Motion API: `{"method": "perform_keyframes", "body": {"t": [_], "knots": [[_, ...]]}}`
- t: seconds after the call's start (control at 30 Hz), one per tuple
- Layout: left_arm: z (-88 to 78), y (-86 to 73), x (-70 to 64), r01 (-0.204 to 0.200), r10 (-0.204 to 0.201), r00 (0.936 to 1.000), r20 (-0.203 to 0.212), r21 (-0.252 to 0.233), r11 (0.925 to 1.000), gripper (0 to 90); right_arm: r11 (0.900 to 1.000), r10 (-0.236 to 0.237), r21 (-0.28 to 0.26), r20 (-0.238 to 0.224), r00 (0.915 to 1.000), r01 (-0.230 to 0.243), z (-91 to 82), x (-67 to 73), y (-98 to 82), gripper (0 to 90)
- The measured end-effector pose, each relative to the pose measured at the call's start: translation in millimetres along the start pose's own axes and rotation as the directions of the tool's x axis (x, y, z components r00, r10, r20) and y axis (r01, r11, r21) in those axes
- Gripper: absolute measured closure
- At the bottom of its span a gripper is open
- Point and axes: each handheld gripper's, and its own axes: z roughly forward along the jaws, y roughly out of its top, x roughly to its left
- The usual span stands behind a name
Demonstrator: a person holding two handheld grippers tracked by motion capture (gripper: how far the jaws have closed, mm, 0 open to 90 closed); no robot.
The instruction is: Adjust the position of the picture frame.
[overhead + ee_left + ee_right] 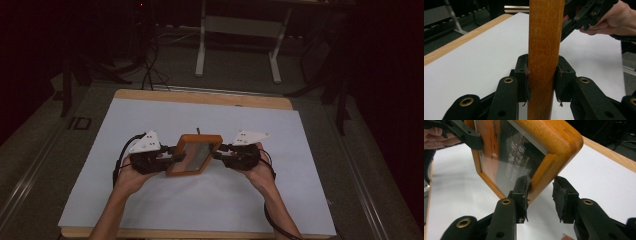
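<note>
The left gripper (541,80) clamps one side rail of the orange-brown wooden picture frame (194,154), held tilted above the white sheet-covered table (150,210). The right gripper (540,196) straddles the opposite rail, one pad touching, the other apart. The frame's long axis runs away from the person; its glass holds a dark print.

A wooden picture frame (194,154) with an orange-brown rim and glass front sits tilted, lifted above the white sheet, mid-frame.
</note>
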Motion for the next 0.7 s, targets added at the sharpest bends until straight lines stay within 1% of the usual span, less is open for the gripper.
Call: {"method": "perform_keyframes", "body": {"t": [0.13, 0.27, 0.43, 0.5, 0.6, 0.7], "knots": [[8.9, -2.4, -3.5, 0.008, -0.008, 0.9995, 0.031, -0.014, 0.9999, 68.9, 0.999, -0.027, 0.034, 0.033, 0.9991, 0.026, -10.6, 3.1, -0.5, 64.7], [20.2, -4.2, -7.1, 0.003, -0.003, 0.9981, 0.062, -0.013, 0.9999, 69.0, 0.998, -0.03, 0.055, 0.056, 0.998, 0.026, -20.3, 4.0, -5.6, 64.7], [35.6, -8.6, -12.1, 0.003, -0.001, 0.9952, 0.098, -0.014, 0.9999, 69.1, 0.995, -0.036, 0.098, 0.08, 0.9962, 0.028, -30.0, 3.9, -15.1, 64.6], [40.6, -10.8, -13.0, 0.016, -0.013, 0.9929, 0.118, -0.023, 0.9996, 69.1, 0.994, -0.04, 0.109, 0.092, 0.9949, 0.03, -34.4, 4.5, -17.8, 64.5], [46.0, -13.4, -14.9, 0.027, -0.021, 0.9876, 0.155, -0.034, 0.9991, 69.1, 0.994, -0.033, 0.104, 0.099, 0.9945, 0.023, -42.1, 5.8, -22.0, 64.6], [51.1, -14.9, -17.5, 0.01, -0.007, 0.9833, 0.182, -0.02, 0.9998, 69.2, 0.994, -0.025, 0.108, 0.104, 0.9943, 0.014, -48.5, 8.8, -26.2, 64.6]]}}
